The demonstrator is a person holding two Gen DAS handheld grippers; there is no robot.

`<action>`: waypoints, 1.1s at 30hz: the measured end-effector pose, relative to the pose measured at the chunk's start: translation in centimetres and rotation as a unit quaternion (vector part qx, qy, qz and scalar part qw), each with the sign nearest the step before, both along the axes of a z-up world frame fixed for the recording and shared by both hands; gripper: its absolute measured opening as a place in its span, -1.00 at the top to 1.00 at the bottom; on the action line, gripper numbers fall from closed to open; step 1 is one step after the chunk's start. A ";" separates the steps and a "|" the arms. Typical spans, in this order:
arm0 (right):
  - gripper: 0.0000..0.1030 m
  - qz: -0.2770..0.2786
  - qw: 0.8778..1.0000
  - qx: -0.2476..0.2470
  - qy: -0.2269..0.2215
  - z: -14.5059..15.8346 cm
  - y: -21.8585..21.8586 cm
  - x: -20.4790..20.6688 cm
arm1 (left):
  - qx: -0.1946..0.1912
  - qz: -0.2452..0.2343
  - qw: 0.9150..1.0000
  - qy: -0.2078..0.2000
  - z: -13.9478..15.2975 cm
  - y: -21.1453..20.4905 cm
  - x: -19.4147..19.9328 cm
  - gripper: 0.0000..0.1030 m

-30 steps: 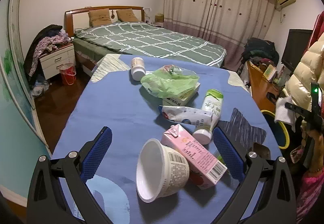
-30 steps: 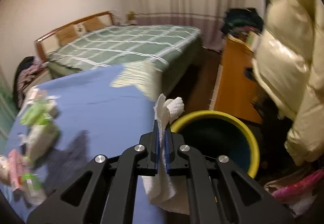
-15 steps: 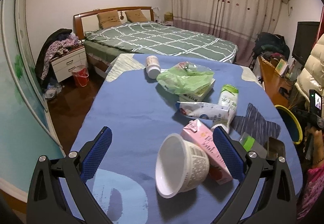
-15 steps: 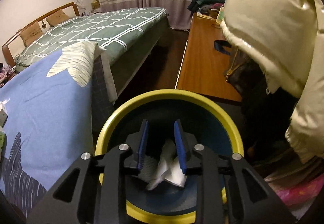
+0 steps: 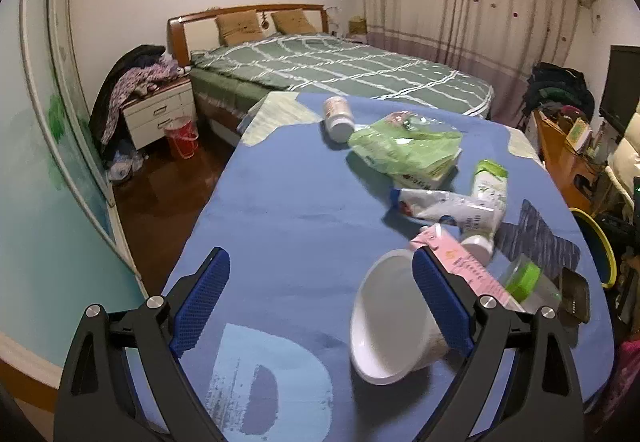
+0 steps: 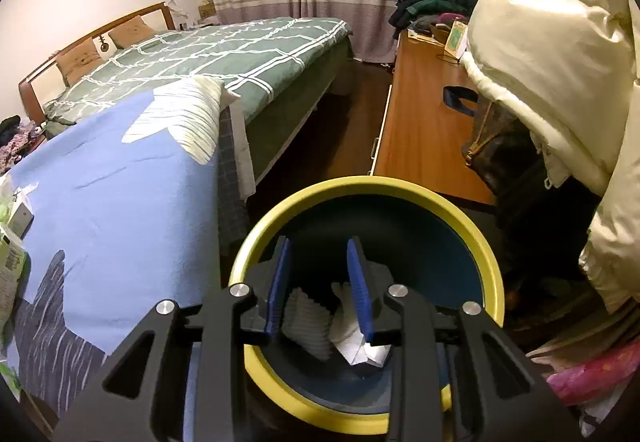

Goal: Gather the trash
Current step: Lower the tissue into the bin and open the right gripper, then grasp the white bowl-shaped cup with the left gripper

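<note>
In the left wrist view a white plastic cup [image 5: 384, 322] lies on its side on the blue tablecloth [image 5: 288, 202]. My left gripper [image 5: 320, 256] stands wide with its jaws closing. Its right finger [image 5: 436, 302] overlaps the cup's right side and the left pad is well clear. Behind the cup lie a pink carton [image 5: 468, 266], a green-lidded clear jar [image 5: 528, 282], a green-and-white tube [image 5: 488, 198], a white wrapper [image 5: 436, 204], a green bag [image 5: 404, 150] and a small white bottle [image 5: 338, 118]. My right gripper [image 6: 318, 246] hangs over the yellow-rimmed bin [image 6: 360, 184], jaws opening. The white tissue [image 6: 308, 322] lies loose inside the bin.
The bin's rim [image 5: 600, 242] shows past the table's right edge. A dark phone [image 5: 576, 294] lies near that edge. A green-quilted bed [image 6: 224, 54] stands behind the table, a wooden desk [image 6: 420, 122] beside the bin, and a cream puffy jacket [image 6: 560, 62] hangs at the right.
My right gripper swung from the table edge to above the bin, sank and let go of the tissue, which dropped inside. The left gripper drifted left, so the cup now sits by its right finger.
</note>
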State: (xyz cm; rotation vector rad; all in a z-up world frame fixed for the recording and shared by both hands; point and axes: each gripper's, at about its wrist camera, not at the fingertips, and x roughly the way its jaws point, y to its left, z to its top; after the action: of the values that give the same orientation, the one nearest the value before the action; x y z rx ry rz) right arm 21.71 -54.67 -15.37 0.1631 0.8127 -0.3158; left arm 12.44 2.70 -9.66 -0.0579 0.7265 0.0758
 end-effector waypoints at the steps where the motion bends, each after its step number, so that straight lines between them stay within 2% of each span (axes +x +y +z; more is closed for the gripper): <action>1: 0.43 0.001 1.000 0.001 0.000 0.0 0.1 0.1 | -0.001 0.000 1.000 0.004 -0.2 0.0 0.1 -0.78; 4: 0.42 0.005 1.000 0.002 0.000 0.0 0.4 0.2 | -0.010 -0.019 1.000 0.015 -0.9 -1.0 0.6 -0.77; 12: 0.41 0.009 1.000 0.005 -0.005 0.2 0.6 -0.1 | 0.009 -0.100 0.994 0.034 -2.4 -7.2 2.2 -0.76; 15: 0.40 0.008 1.000 0.008 -0.007 0.2 0.4 -0.4 | 0.016 -0.119 0.992 0.031 -2.1 -8.5 2.2 -0.74; 19: 0.39 0.008 1.000 0.011 -0.009 0.2 0.2 -0.6 | 0.015 -0.117 0.993 0.017 -0.7 -7.5 1.1 -0.74; 22: 0.36 0.009 1.000 0.015 -0.010 0.2 0.2 -0.6 | 0.003 -0.123 0.992 0.026 -0.9 -6.3 -0.5 -0.75; 28: 0.31 0.019 1.000 0.017 -0.015 0.6 0.9 -0.7 | 0.005 -0.166 0.984 0.058 -3.7 -5.5 -4.0 -0.76; 33: 0.28 0.023 0.999 0.016 -0.022 1.2 1.6 -0.9 | -0.026 -0.167 0.983 0.075 -5.7 -5.4 -3.2 -0.76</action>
State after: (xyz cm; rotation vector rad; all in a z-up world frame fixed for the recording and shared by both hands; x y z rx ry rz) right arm 20.80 -53.12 -14.16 0.1795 0.7765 -0.2549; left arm 9.28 -2.71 -15.40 0.0203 0.8797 -0.2617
